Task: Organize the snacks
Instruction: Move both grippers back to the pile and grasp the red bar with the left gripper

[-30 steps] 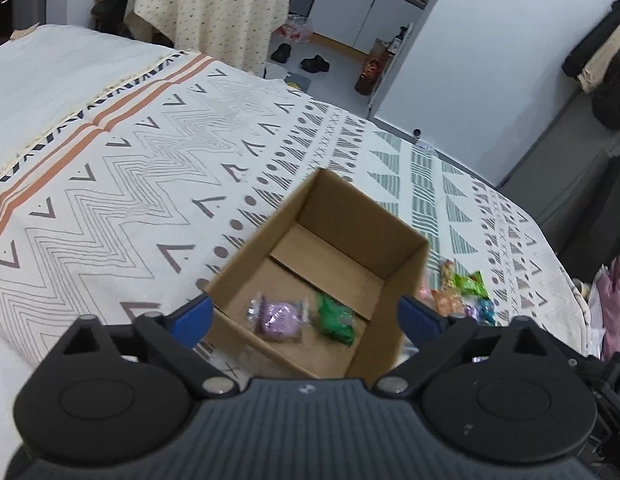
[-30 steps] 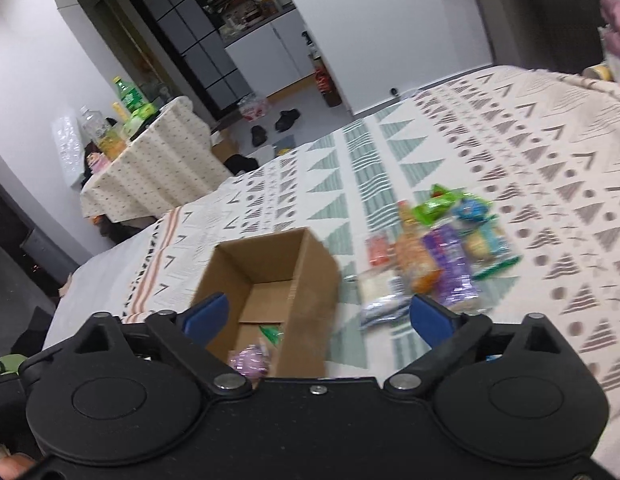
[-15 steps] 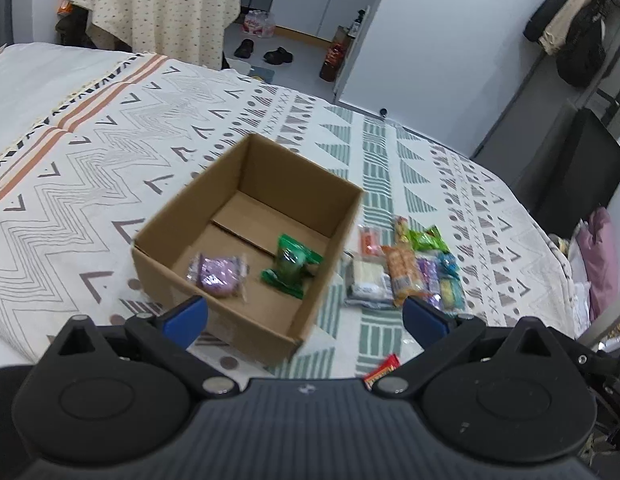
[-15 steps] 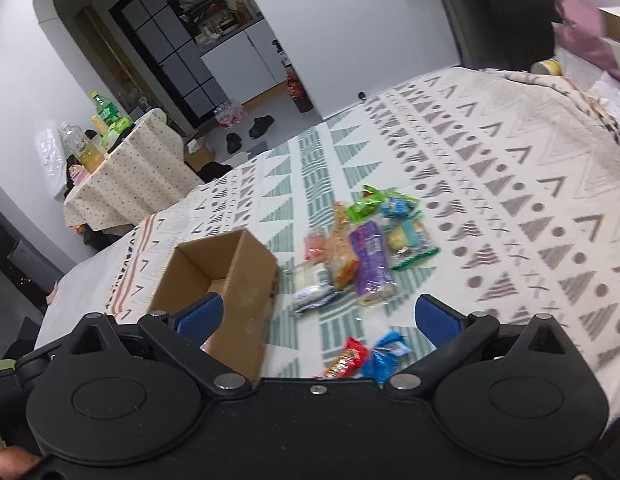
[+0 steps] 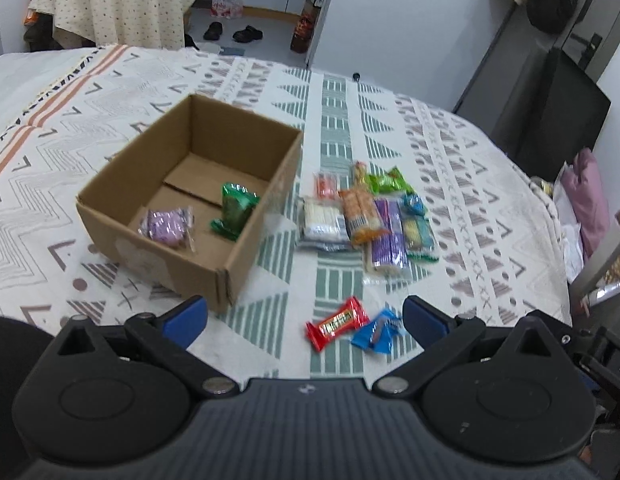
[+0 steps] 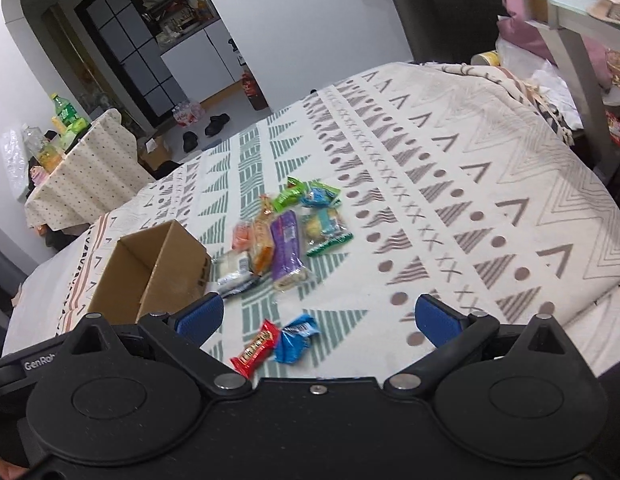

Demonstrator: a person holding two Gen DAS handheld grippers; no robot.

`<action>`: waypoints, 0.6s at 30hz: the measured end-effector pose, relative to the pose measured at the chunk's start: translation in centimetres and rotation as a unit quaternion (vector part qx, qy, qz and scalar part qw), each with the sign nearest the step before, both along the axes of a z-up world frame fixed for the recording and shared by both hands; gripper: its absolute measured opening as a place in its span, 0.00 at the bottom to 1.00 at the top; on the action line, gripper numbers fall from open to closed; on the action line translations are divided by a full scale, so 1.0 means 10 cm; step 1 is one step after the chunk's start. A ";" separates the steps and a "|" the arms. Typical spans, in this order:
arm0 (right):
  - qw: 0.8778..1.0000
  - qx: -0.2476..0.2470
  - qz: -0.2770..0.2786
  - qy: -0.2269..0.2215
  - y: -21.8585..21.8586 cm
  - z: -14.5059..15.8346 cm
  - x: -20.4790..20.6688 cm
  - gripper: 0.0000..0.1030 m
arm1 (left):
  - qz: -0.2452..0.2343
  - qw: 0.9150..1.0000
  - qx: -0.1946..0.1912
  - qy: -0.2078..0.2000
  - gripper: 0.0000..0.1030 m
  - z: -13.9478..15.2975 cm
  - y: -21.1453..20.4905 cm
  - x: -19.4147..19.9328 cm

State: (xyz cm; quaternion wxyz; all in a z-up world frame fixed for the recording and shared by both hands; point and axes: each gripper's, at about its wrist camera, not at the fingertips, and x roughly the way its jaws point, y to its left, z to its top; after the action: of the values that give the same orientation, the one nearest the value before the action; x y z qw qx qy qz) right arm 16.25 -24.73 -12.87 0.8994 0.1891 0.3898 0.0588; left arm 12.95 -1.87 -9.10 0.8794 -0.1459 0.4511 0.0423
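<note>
An open cardboard box [image 5: 109, 216] [image 6: 177, 252] sits on the patterned bedspread and holds a purple snack [image 5: 167, 226] and a green snack [image 5: 234, 209]. Right of it lies a cluster of snack packs [image 5: 370, 216] [image 6: 285, 232]. A red bar [image 5: 337, 323] [image 6: 255, 348] and a blue wrapper [image 5: 378, 330] [image 6: 295, 338] lie nearest me. My left gripper [image 5: 305, 316] is open and empty, above the bed in front of the box and the red bar. My right gripper [image 6: 318, 316] is open and empty, above the red bar and blue wrapper.
The bed edge [image 6: 590, 280] drops off at the right, with a side table [image 6: 570, 28] and pink cloth beyond. A cloth-covered table [image 5: 121, 4] [image 6: 81, 168] with bottles stands past the bed's far end. Shoes [image 5: 233, 32] lie on the floor.
Both grippers have pulled back and away from the box toward the right. The snack cluster, red bar and blue wrapper have come into view. Both stay open and empty.
</note>
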 end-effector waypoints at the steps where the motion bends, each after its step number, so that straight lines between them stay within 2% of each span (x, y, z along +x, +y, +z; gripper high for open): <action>1: 1.000 0.000 0.000 0.001 -0.03 -0.01 -0.01 1.00 | 0.000 1.000 0.001 0.005 1.00 -0.02 -0.03 0.00; 11: 0.999 0.026 -0.022 0.023 -0.27 -0.20 -0.02 1.00 | -0.007 0.999 0.018 0.028 1.00 -0.21 -0.30 0.00; 18: 0.997 0.045 -0.029 0.046 -0.29 -0.37 0.06 1.00 | -0.013 0.997 0.036 0.064 0.97 -0.44 -0.42 0.07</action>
State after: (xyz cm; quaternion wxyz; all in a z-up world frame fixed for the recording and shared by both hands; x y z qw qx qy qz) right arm 16.84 -27.64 -16.55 0.8722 0.2432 0.4224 0.0410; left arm 13.63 -6.03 -13.47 0.8537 -0.1055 0.5068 0.0567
